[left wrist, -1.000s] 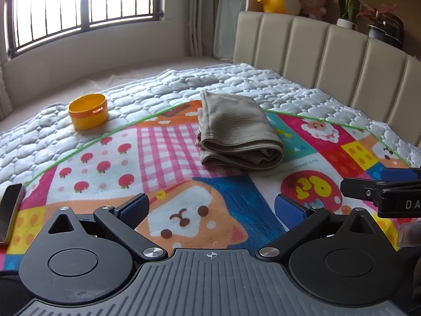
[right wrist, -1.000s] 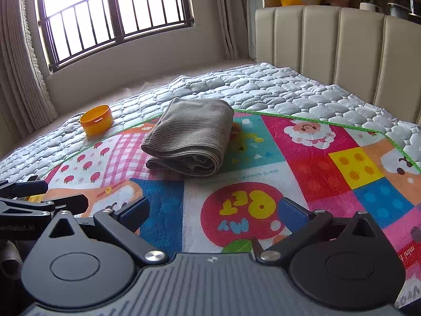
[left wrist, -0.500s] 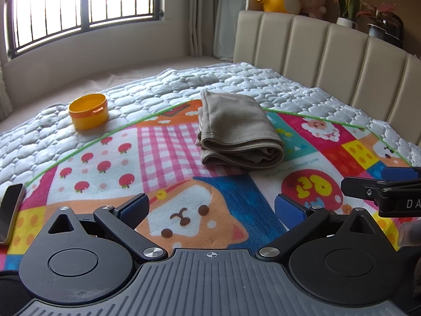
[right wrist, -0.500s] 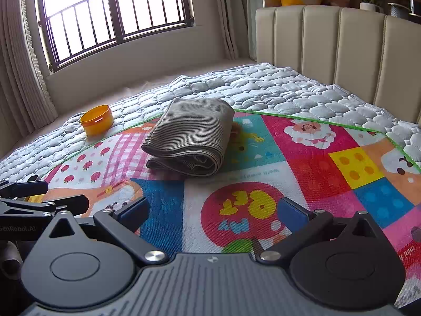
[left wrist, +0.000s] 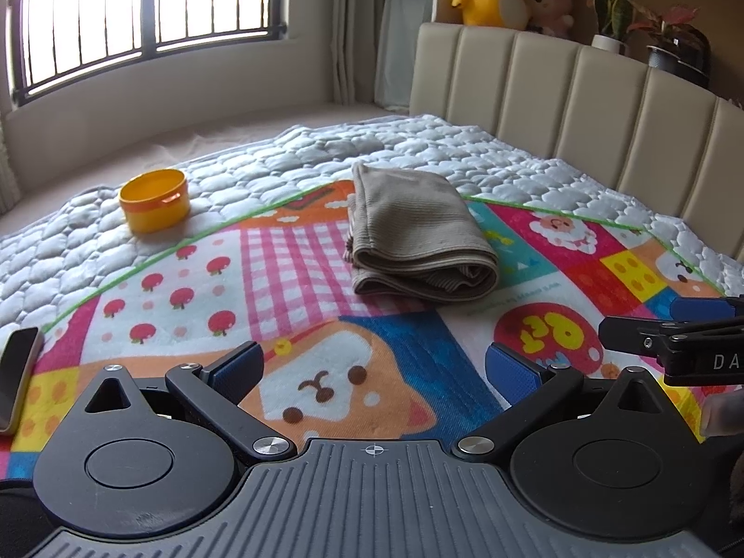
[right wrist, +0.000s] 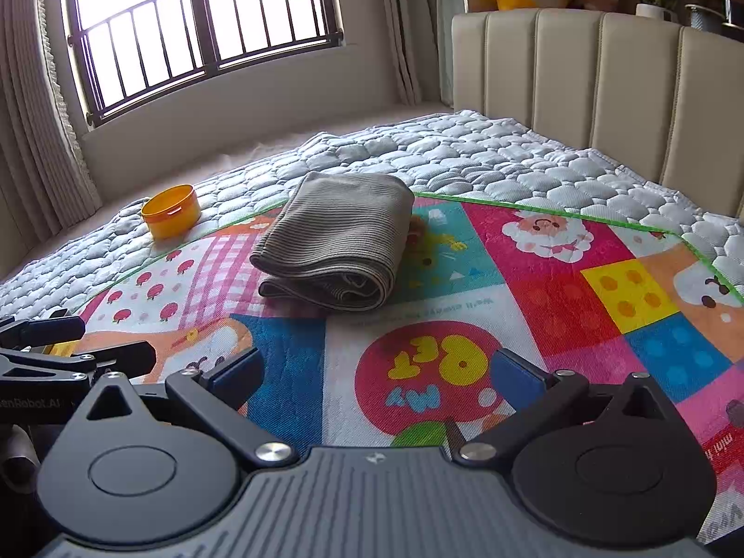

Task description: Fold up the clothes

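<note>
A beige ribbed garment lies folded into a thick bundle on the colourful cartoon mat, well ahead of both grippers. My left gripper is open, its blue pads wide apart with nothing between them, hovering over the mat's near part. My right gripper is open too and holds nothing. Each gripper shows at the edge of the other's view: the right one at the left wrist view's right side, the left one at the right wrist view's left side.
An orange round tub sits on the grey quilted cover left of the garment. A phone lies at the mat's left edge. A padded headboard with plush toys and plants bounds the right.
</note>
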The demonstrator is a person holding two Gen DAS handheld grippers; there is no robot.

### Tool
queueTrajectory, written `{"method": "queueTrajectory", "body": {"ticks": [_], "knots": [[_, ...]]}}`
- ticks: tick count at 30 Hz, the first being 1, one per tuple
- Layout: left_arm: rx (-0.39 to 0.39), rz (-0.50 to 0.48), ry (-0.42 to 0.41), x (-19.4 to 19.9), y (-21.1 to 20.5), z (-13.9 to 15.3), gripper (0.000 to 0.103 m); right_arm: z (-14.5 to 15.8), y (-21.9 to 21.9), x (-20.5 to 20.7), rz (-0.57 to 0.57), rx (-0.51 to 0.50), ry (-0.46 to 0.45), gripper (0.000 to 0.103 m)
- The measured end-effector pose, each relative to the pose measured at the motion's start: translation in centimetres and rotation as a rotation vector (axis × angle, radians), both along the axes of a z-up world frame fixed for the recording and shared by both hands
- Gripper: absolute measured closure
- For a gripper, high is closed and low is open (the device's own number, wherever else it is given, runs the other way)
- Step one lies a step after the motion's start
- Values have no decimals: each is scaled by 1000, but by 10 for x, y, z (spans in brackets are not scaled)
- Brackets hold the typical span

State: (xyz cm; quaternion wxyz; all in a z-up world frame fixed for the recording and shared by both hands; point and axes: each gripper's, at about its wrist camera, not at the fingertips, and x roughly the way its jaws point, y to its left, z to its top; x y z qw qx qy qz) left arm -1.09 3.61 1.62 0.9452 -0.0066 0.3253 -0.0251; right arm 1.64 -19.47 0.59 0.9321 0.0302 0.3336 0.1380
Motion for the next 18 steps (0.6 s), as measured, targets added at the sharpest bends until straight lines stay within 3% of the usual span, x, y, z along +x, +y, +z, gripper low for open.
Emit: {"method": "queueTrajectory", "body": {"ticks": [18], "knots": [[-18, 16, 12, 2, 6, -1, 0, -2, 1, 1, -4, -7, 10, 0]]}}
